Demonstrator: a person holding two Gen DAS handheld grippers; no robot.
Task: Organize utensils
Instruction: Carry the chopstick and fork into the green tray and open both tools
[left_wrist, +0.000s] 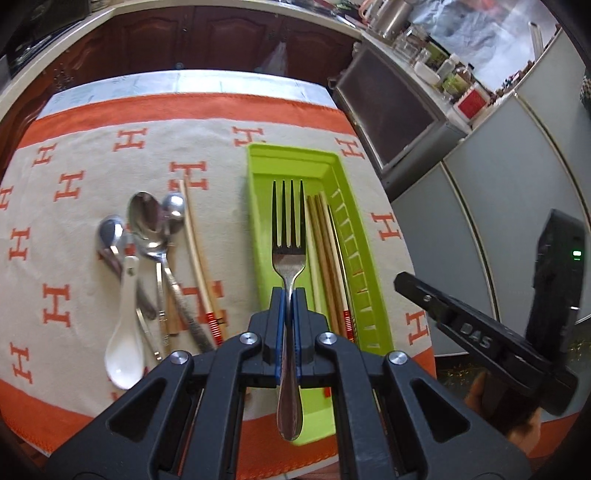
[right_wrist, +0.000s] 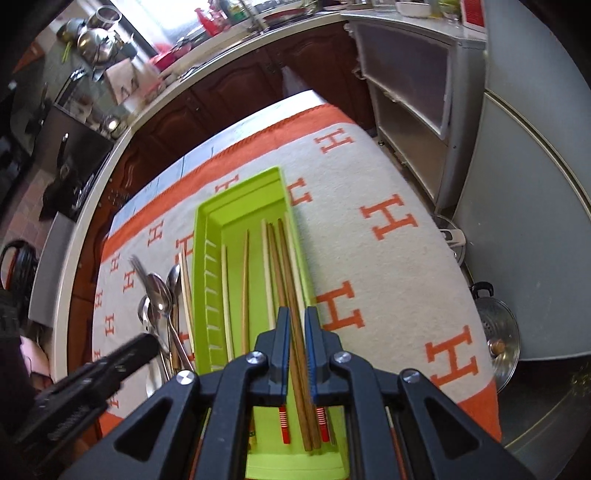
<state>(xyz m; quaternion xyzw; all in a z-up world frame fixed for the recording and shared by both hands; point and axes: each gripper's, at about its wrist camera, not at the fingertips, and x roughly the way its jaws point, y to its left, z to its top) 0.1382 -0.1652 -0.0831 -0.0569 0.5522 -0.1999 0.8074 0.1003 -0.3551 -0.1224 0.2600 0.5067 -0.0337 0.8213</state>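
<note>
Left gripper (left_wrist: 287, 295) pinches the fork (left_wrist: 288, 236), tines at twelve o'clock above the green tray (left_wrist: 258, 206). Right gripper (right_wrist: 296, 314), fingers parted, straddles brown chopsticks (right_wrist: 284, 273) lying inside. Spoons (left_wrist: 147, 221) lie at nine o'clock on the cloth (left_wrist: 110, 155).

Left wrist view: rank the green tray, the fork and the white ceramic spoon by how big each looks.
1. green tray, largest by far.
2. fork, shut in the left tool; it sits nearest the lens, so its apparent length is inflated.
3. white ceramic spoon, smallest, lying on the cloth.
</note>
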